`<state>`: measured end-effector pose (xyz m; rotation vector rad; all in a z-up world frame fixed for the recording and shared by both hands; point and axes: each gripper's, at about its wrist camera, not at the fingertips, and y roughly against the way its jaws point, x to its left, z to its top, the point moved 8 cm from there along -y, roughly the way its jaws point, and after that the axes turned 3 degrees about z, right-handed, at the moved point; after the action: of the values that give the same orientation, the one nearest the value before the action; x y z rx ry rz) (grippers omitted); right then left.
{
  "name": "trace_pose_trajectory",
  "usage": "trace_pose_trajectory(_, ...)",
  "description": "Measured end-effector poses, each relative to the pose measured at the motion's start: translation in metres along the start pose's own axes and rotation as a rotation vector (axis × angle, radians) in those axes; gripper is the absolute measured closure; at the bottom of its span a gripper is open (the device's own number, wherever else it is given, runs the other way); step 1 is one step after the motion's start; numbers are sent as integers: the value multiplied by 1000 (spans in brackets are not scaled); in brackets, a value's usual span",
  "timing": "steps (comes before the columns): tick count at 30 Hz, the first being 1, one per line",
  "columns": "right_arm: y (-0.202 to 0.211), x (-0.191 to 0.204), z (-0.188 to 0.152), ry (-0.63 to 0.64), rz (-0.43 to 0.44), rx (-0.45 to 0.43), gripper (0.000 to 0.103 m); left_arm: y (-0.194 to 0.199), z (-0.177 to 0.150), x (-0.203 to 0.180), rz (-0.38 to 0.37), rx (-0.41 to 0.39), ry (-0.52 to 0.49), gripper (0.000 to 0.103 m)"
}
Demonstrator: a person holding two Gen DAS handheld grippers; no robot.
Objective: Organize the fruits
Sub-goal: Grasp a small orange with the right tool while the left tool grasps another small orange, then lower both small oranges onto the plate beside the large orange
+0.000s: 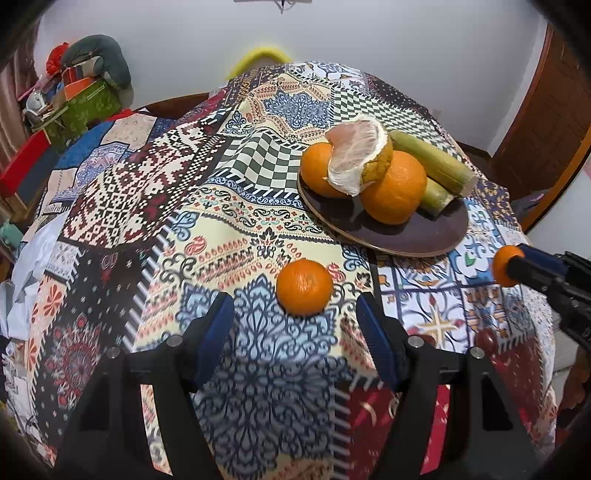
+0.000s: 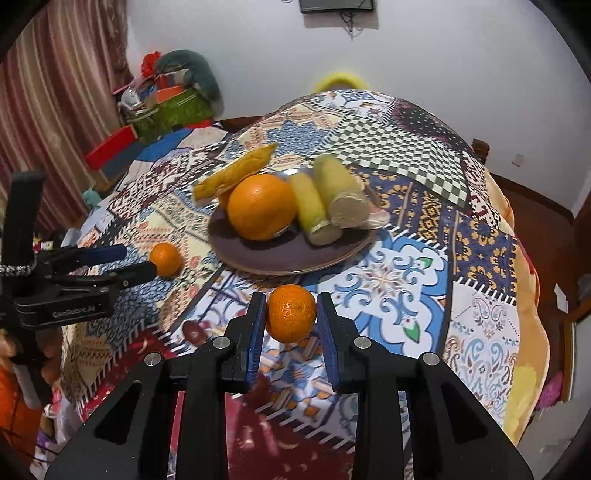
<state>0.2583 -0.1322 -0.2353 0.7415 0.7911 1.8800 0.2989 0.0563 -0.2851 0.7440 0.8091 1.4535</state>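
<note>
- The right gripper [image 2: 290,317], nearest, is closed on a small tangerine [image 2: 290,313], its blue pads touching both sides of the fruit, just above the patchwork-covered surface [image 2: 480,321].
- The left gripper [image 1: 295,321], at the left, is wide open and holds nothing; a second tangerine [image 1: 304,287] lies on the cloth just beyond its fingertips.
- Farther back sits a dark plate [image 1: 424,236] carrying two oranges [image 1: 393,187], a half-peeled pomelo [image 1: 354,155] and two sugarcane pieces [image 1: 432,162].
- Beyond, far left, are cluttered boxes [image 1: 85,107] against a white wall [image 1: 369,33].
</note>
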Motion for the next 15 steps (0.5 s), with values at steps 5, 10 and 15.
trace_pose_trajectory(5,-4,-13,0,-20,-18,-2,77,-14,4,0,5,4,-4,40)
trace_pose_trajectory(10,-8,-18,-1,-34,-15,5,77,-21,4,-2,-21,5,-6,58)
trace_pose_trajectory(15,-7,-18,0,-36,-13,5,77,-14,5,-7,-26,-8,-20,67)
